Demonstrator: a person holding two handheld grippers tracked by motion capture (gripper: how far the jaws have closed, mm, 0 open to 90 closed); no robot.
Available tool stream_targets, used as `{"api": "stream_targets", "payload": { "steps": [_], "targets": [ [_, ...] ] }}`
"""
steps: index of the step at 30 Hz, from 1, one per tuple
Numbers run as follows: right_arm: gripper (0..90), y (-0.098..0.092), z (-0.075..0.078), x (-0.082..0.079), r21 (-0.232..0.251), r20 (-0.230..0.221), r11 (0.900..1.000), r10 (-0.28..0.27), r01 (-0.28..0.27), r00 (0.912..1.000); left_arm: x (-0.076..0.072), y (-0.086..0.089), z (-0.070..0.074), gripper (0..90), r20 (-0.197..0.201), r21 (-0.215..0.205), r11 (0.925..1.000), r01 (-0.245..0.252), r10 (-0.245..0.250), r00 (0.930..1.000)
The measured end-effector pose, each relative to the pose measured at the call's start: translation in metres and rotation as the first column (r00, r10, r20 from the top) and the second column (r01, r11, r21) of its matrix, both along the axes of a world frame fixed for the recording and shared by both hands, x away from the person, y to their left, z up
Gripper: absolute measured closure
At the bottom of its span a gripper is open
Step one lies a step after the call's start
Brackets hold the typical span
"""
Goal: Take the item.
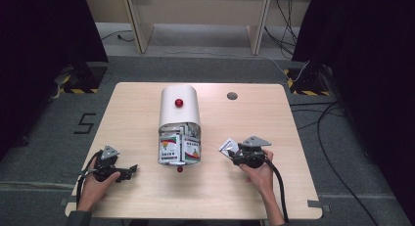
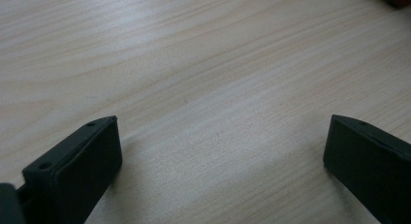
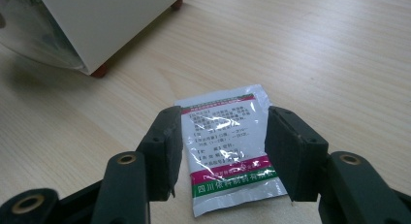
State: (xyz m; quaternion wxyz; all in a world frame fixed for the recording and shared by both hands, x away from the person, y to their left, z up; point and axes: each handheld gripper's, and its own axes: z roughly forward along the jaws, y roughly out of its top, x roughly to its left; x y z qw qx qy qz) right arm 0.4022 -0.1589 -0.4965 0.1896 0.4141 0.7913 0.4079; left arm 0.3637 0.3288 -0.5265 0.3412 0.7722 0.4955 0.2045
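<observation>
The right gripper has its jaws apart, a sachet lying flat on the table between them; the pads seem just clear of its edges, though the angle makes that hard to judge. In the high view the sachet sits right of the white box, whose near end is packed with more sachets. The left gripper rests at the near left with jaws wide apart over bare wood. A hand holds the right gripper.
</observation>
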Motion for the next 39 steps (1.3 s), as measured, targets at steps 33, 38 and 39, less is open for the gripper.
{"api": "stream_targets", "payload": {
  "steps": [33, 38, 39],
  "targets": [
    [35.0, -0.008, 0.017, -0.021, 0.046, 0.019, 0.998, -0.036, 0.036, 0.9992, 0.000, 0.000, 0.000, 0.0, 0.000, 0.000, 1.0000, 0.000, 0.000, 1.0000],
    [34.8, -0.011, 0.019, -0.025, 0.053, 0.030, 0.998, -0.042, 0.040, 0.9987, 0.000, 0.000, 0.000, 0.0, 0.000, 0.000, 1.0000, 0.000, 0.000, 1.0000],
    [34.6, -0.012, 0.019, -0.025, 0.054, 0.031, 0.998, -0.042, 0.041, 0.9986, 0.000, 0.000, 0.000, 0.0, 0.000, 0.001, 1.0000, 0.001, -0.001, 1.0000]
  ]
}}
